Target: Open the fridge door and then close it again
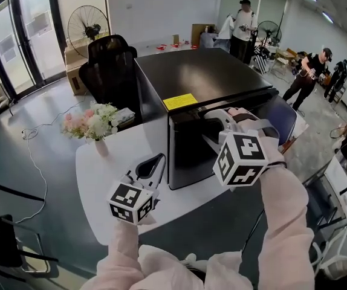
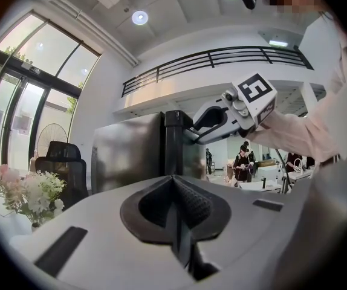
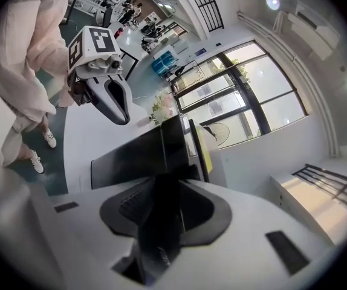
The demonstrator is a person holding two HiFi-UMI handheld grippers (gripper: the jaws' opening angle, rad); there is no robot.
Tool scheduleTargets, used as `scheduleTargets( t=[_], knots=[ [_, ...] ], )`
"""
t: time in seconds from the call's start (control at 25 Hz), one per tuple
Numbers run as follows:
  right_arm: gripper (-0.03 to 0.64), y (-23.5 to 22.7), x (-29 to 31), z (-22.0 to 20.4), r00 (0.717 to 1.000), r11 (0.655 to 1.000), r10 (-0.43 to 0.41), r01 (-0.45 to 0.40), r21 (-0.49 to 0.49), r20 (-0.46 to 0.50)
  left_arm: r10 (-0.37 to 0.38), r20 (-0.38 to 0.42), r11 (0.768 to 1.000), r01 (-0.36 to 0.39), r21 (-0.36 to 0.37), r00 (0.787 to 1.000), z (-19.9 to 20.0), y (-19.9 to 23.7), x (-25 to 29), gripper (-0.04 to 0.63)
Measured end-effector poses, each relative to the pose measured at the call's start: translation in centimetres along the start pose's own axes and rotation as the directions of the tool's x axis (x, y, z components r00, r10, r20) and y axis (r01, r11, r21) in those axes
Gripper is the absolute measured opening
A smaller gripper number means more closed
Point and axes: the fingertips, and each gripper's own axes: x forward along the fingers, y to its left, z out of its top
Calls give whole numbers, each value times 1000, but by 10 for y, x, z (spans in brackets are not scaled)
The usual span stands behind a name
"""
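**Head view: fridge door (image 1: 188, 156) gripped at its top edge by right gripper (image 1: 213, 121)**

The black fridge (image 1: 204, 74) is stood on the white table (image 1: 101, 180), toward its far right corner. In the right gripper view, the door's dark top edge is seen clamped between the jaws. The left gripper (image 1: 156, 161) is held over the table's near edge, left of the door, with its jaws pressed together on nothing. Flowers (image 1: 92, 124) are set by the left edge.

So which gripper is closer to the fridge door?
Right. The right gripper has its jaws around the top edge of the fridge door; the left gripper hovers over the table beside it, not touching.
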Motion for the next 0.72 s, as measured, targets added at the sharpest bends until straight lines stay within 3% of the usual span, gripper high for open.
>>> scheduleTargets(
  t=[0.36,0.72],
  knots=[
    [117,1,0,0,1000,1000,-15,15,-8,-13,-31,-48,998,33,44,998,-6,-9,-3,11],
    [115,1,0,-1,998,999,-41,41,2,-51,-41,-54,998,43,43,998,-5,-8,-18,11]
  ],
)
